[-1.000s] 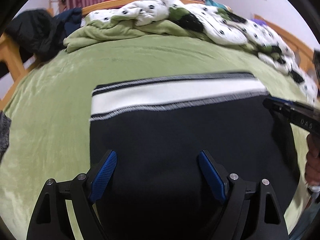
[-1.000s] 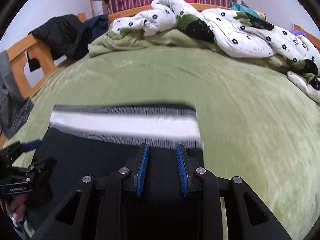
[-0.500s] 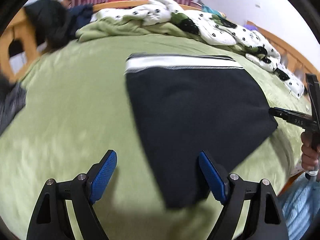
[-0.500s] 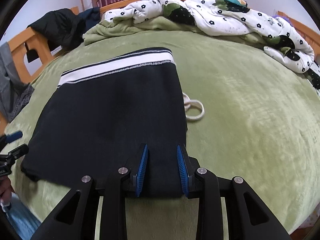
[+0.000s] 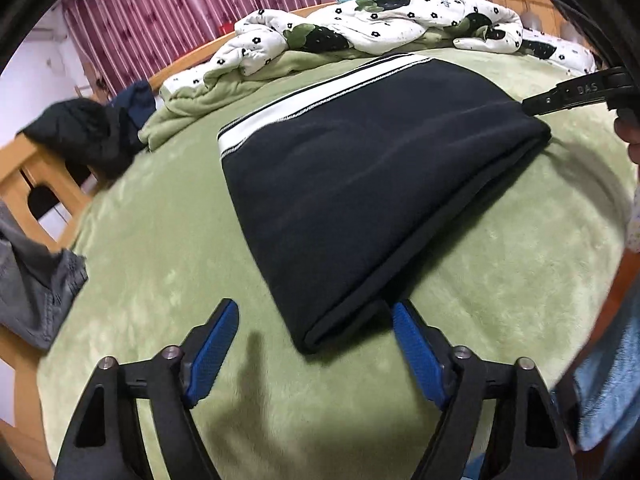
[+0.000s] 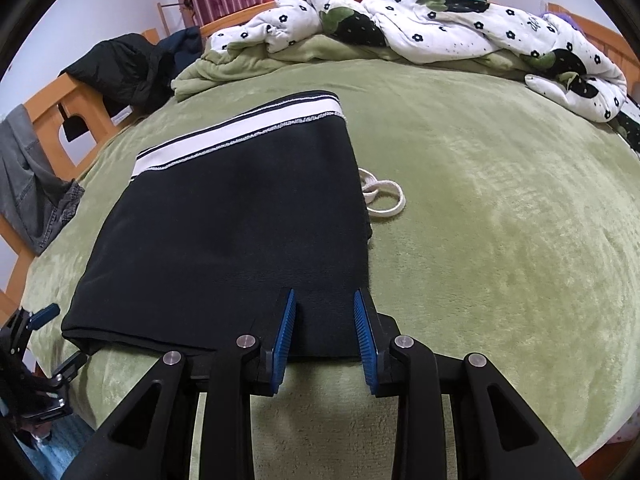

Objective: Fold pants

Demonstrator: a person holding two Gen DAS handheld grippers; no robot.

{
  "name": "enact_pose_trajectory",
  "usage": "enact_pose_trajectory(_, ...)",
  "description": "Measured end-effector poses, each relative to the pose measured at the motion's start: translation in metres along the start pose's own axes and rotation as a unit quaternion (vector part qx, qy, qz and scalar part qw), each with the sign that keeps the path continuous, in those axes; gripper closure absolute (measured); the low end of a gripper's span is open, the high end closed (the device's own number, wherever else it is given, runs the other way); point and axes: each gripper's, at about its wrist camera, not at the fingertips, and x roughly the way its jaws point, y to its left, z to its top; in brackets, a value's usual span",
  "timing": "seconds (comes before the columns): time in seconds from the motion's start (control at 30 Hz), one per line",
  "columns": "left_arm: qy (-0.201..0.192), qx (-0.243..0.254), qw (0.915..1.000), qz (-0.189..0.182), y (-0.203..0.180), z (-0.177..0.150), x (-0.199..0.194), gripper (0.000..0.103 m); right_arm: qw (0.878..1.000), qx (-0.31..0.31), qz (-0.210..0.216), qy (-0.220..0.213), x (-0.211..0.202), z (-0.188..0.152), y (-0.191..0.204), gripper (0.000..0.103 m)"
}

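pants [image 6: 240,240]: lying folded on the bed [image 6: 500,220] | my left hand-held gripper [image 5: 312,330]: closing, pants' corner between the jaws, pads not touching | my right hand-held gripper [image 6: 325,316]: narrow, gripping pants' near edge

We see a big bed [image 6: 500,208] w/ a soft green blanket on top. The black pants [image 6: 240,236] lie flat on it, folded, white band at the far end, about 11 o'clock in the right wrist view. A white cord [image 6: 382,198] loops out on the blanket, touching the pants' right edge. At 12 o'clock a white quilt w/ black flowers [image 6: 440,24] sits in a heap, on a bunched green blanket [image 6: 240,64]. At 10 o'clock a black jacket [image 6: 116,68] is on the bed's wood rail.
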Motion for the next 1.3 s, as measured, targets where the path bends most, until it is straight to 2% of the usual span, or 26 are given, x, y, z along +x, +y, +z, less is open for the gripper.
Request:
enact_pose_trajectory(0.03,-0.005,-0.004,1.0,0.005,-0.002,0.002,-0.001,0.06,1.0,-0.002,-0.001,0.001,0.002,-0.001,0.001,0.073)
enact_pose_trajectory(0.07,-0.003,-0.017,0.9998,-0.003,-0.001,0.005,-0.001,0.076,1.0,-0.005,-0.002,0.004,0.004,-0.002,0.001,0.073)
enact_pose_trajectory(0.17,-0.031,-0.093,0.9951,-0.018,0.018,0.007,-0.011,0.083,1.0,-0.012,-0.013,0.01,0.01,-0.004,0.002,0.073)
enact_pose_trajectory(0.2,-0.031,-0.113,0.9929,-0.022,0.022,0.005,-0.011,0.083,1.0,-0.013,-0.013,0.01,0.01,-0.005,0.002,0.073)
enact_pose_trajectory(0.23,-0.01,-0.136,0.9904,-0.026,0.024,0.001,-0.001,0.083,1.0,-0.012,-0.011,0.01,0.009,-0.005,0.002,0.073)
enact_pose_trajectory(0.3,0.012,-0.137,0.9904,-0.009,0.017,-0.007,0.012,0.083,1.0,-0.013,-0.011,0.01,0.01,-0.006,0.002,0.072)
enact_pose_trajectory(0.37,0.003,-0.126,0.992,0.004,0.011,-0.006,0.007,0.082,1.0,-0.018,-0.017,0.014,0.012,-0.006,0.003,0.071)
enact_pose_trajectory(0.43,-0.001,-0.15,0.9884,-0.024,0.02,-0.008,0.0,0.073,1.0,-0.022,-0.017,0.014,0.011,-0.005,0.003,0.071)
enact_pose_trajectory(0.5,-0.008,-0.191,0.9792,-0.067,0.037,-0.014,-0.01,0.073,1.0,-0.017,-0.005,0.006,0.004,-0.003,-0.001,0.071)
enact_pose_trajectory(0.57,-0.021,-0.217,0.9719,-0.09,0.05,-0.017,-0.021,0.073,1.0,-0.007,0.007,-0.011,-0.004,-0.001,-0.006,0.071)
enact_pose_trajectory(0.6,-0.037,-0.225,0.969,-0.094,0.054,-0.02,-0.029,0.071,1.0,-0.003,0.013,-0.022,-0.008,0.001,-0.008,0.071)
enact_pose_trajectory(0.67,-0.07,-0.235,0.9661,-0.082,0.057,-0.021,-0.041,0.059,0.999,-0.001,0.02,-0.04,-0.013,0.004,-0.008,0.071)
enact_pose_trajectory(0.77,-0.08,-0.239,0.963,-0.097,0.062,-0.003,-0.038,0.059,0.998,-0.011,0.027,-0.061,-0.012,0.011,-0.001,0.071)
enact_pose_trajectory(0.87,-0.067,-0.221,0.9666,-0.111,0.053,0.027,-0.022,0.059,0.997,-0.018,0.039,-0.061,-0.002,0.016,0.007,0.071)
enact_pose_trajectory(0.93,-0.054,-0.207,0.9721,-0.096,0.041,0.037,-0.008,0.058,0.999,-0.034,0.02,-0.036,0.012,0.012,0.015,0.071)
enact_pose_trajectory(1.0,0.004,-0.2,0.9752,-0.094,0.028,0.033,0.02,0.055,0.998,-0.054,-0.011,-0.01,0.025,0.006,0.021,0.071)
enact_pose_trajectory(1.03,0.017,-0.2,0.9757,-0.088,0.02,0.023,0.029,0.055,0.998,-0.064,-0.023,-0.005,0.027,0.002,0.024,0.072)
enact_pose_trajectory(1.1,-0.019,-0.176,0.9827,-0.055,0.006,0.012,0.017,0.051,0.997,-0.076,-0.03,-0.002,0.022,-0.003,0.027,0.071)
enact_pose_trajectory(1.17,-0.015,-0.153,0.987,-0.047,-0.003,0.011,0.008,0.049,0.996,-0.082,-0.03,0.012,0.021,-0.008,0.026,0.072)
enact_pose_trajectory(1.23,-0.018,-0.164,0.9844,-0.06,0.003,0.009,0.004,0.049,0.997,-0.072,-0.018,0.012,0.013,-0.006,0.021,0.072)
enact_pose_trajectory(1.3,-0.018,-0.2,0.9759,-0.086,0.016,0.007,0.002,0.049,0.999,-0.053,0.003,0.0,0.004,0.001,0.014,0.071)
